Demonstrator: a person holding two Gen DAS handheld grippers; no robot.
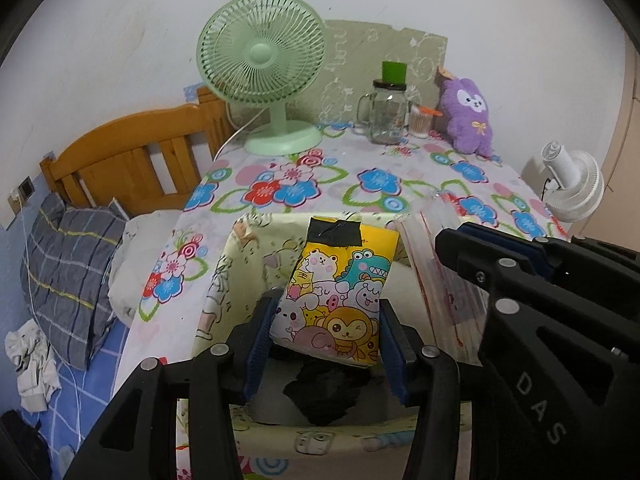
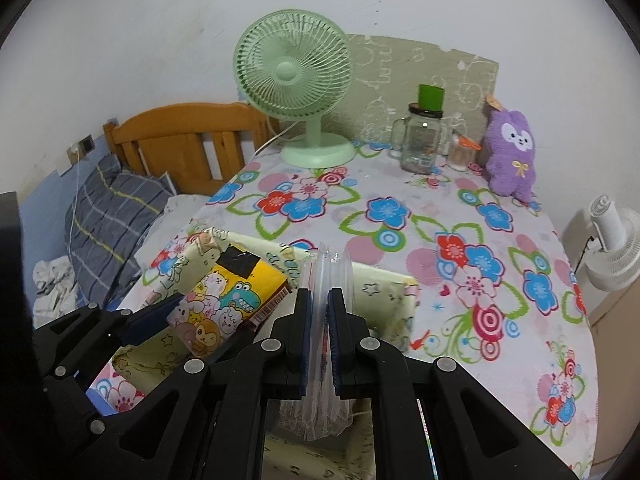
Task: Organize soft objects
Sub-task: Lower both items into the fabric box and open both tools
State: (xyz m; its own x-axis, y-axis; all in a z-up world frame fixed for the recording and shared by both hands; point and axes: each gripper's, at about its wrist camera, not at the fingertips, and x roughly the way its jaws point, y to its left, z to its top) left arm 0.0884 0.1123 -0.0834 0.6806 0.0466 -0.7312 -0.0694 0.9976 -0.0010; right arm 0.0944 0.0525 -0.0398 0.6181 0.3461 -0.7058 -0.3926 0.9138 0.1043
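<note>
A soft pack printed with cartoon animals (image 1: 344,276), yellow at the top with a black tape patch, sits upright between my left gripper's (image 1: 326,312) blue pads, which press on its sides. It hangs over the open pale yellow fabric box (image 1: 236,264) on the flowered tablecloth. A crumpled black thing (image 1: 324,392) lies inside the box. My right gripper (image 2: 319,300) is shut on a stack of clear zip bags (image 2: 328,268) with red seal lines, just right of the pack (image 2: 228,300) and above the same box (image 2: 388,292).
At the back of the table (image 2: 520,240) stand a green desk fan (image 2: 294,76), a glass jar mug (image 2: 422,140), a small swab jar (image 2: 460,154) and a purple plush (image 2: 514,152). A white fan (image 2: 616,248) is off the right edge. A bed with a wooden headboard (image 1: 120,156) and a grey pillow (image 1: 68,264) lies left.
</note>
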